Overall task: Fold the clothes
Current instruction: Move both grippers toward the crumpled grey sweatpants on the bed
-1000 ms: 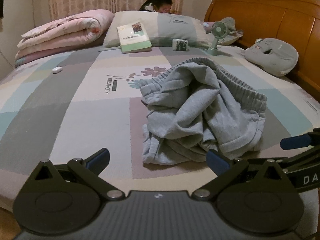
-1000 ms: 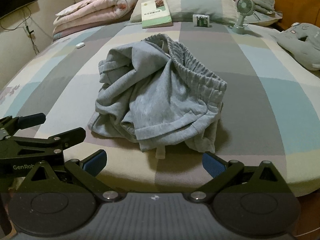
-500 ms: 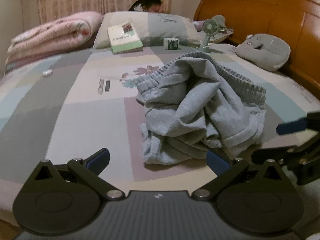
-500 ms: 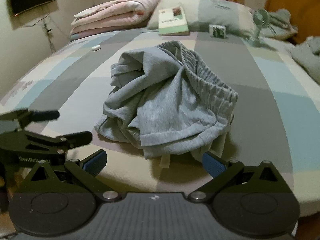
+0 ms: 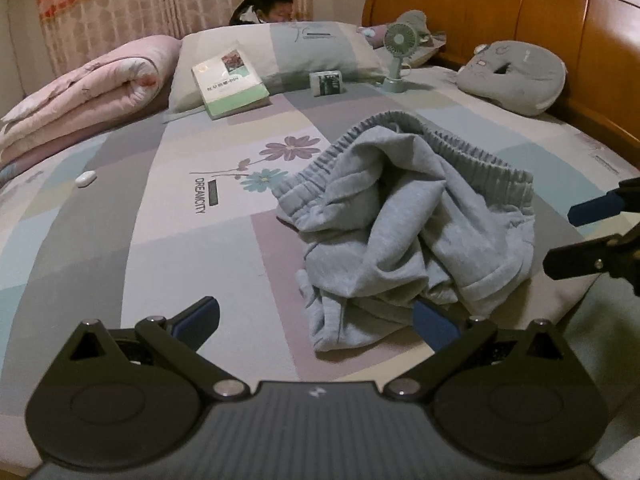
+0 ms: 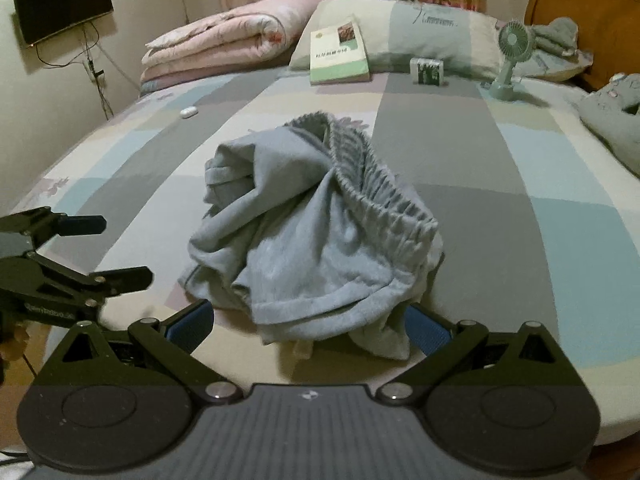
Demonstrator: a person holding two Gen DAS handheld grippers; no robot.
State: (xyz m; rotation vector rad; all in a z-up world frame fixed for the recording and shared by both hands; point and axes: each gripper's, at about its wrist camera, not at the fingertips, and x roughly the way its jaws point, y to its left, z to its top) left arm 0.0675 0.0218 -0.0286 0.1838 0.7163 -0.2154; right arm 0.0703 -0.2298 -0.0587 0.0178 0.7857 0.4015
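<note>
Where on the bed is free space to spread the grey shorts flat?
Bare sheet lies left of the crumpled grey shorts, between them and the small white oval object, and right of them in the right wrist view. The pillow end is crowded: green-white book, mint fan.

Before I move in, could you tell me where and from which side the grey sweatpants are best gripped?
I would take the grey sweatpants by the ribbed elastic waistband. It stands up as a thick, firm ridge along the right of the heap, free of the crumpled folds. The open right gripper could likely come in low from the near right, where the band's end overhangs the bedsheet.
</note>
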